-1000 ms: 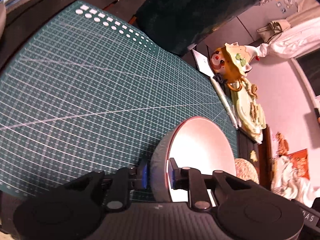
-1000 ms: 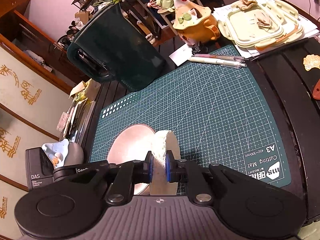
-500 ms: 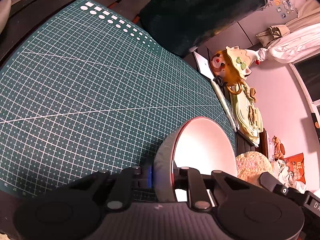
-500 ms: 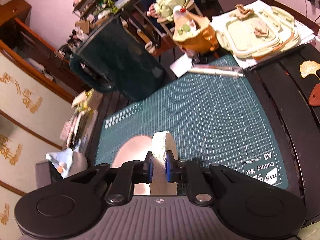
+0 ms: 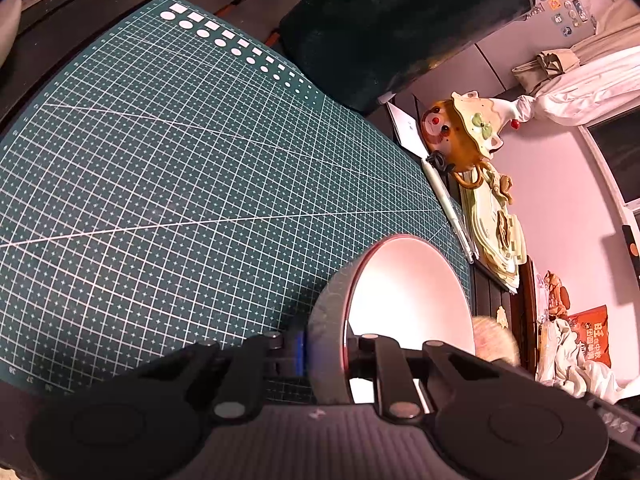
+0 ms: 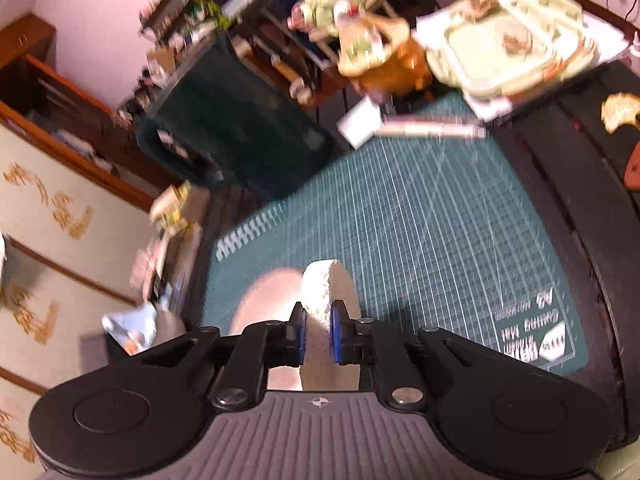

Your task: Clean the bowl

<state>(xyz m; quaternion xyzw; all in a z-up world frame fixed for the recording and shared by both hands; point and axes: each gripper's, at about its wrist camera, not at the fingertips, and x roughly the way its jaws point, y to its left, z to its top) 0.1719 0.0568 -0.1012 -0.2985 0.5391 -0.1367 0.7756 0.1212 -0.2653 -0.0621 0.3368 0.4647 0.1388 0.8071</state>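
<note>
bowl (image 5: 404, 300) tilted on edge over the near right part of the green mat (image 5: 180, 200), rim pinched by left gripper (image 5: 324, 354). right gripper (image 6: 318, 334) clamped on a white sponge (image 6: 322, 300), just beside the bowl's open face. right view motion-blurred. dark jug (image 5: 400, 20) beyond mat.

Your right wrist view is smeared by motion: the print on the cutting mat (image 6: 532, 336) cannot be read, and the clutter on the shelves (image 6: 192, 12) is too blurred to name. In your left wrist view the sponge (image 5: 494, 340) shows only as a fuzzy patch past the bowl (image 5: 404, 300), whose near side is hidden by the fingers (image 5: 298, 354). The dark container (image 5: 400, 16) is cut off by the top edge.
</note>
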